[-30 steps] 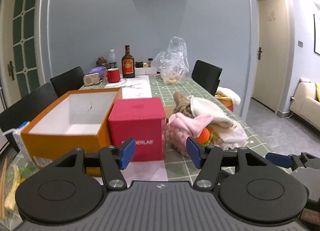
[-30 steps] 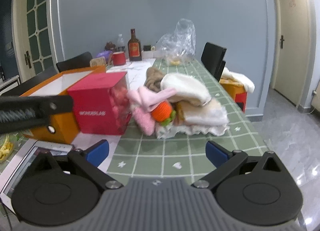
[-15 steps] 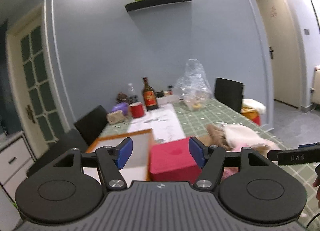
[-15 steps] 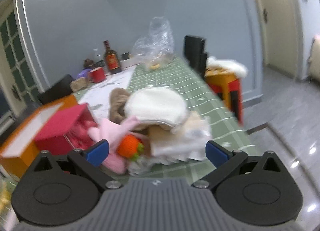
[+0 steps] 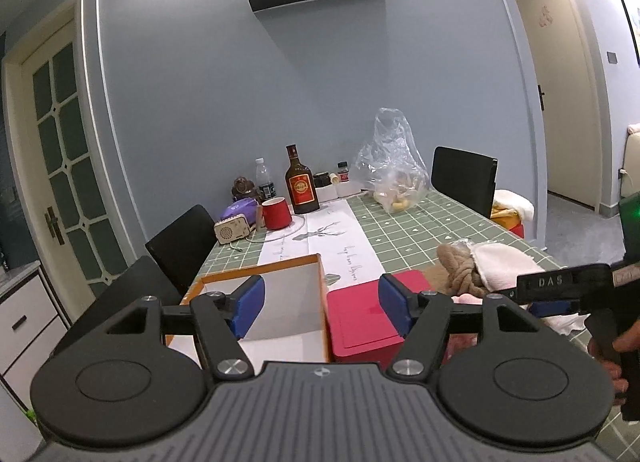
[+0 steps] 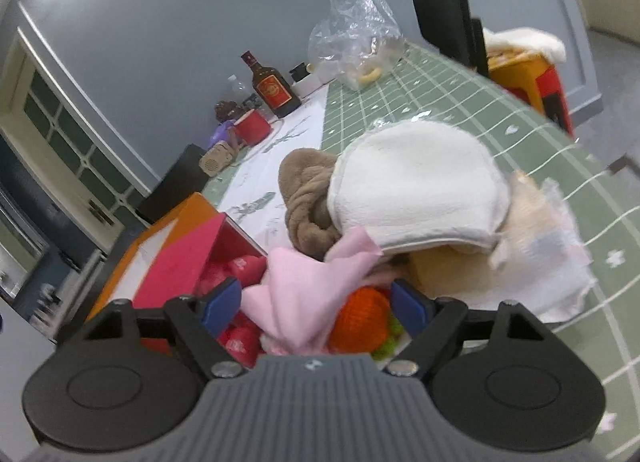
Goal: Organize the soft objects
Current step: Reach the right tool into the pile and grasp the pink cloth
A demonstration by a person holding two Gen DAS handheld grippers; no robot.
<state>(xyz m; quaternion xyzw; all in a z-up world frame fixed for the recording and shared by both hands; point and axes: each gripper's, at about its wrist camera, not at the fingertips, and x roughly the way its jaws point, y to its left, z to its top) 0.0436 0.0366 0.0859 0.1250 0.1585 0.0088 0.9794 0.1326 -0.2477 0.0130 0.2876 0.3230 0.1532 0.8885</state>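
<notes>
A pile of soft things lies on the green checked table (image 6: 460, 94): a white fleece pad (image 6: 416, 186) on top, a brown knitted piece (image 6: 308, 198), a pink cloth (image 6: 308, 290) and an orange knitted ball (image 6: 362, 320). My right gripper (image 6: 318, 312) is open, tilted, its fingers on either side of the pink cloth and orange ball. My left gripper (image 5: 320, 304) is open and empty, raised above the open orange box (image 5: 288, 302) and the red box (image 5: 360, 318). The pile shows partly in the left wrist view (image 5: 480, 270), with the right gripper's body (image 5: 568, 286) over it.
At the far end stand a brown bottle (image 5: 301, 186), a red mug (image 5: 276, 213), a small radio (image 5: 231, 228), a water bottle (image 5: 264, 182) and a clear plastic bag (image 5: 394, 170). Black chairs (image 5: 182, 242) line the left side and one (image 5: 464, 178) the right. A white runner (image 5: 320, 238) lies down the table.
My right gripper has moved down into the pile, tilted, and narrowed around the pink cloth and orange ball. My left gripper has risen and come to rest above the boxes.
</notes>
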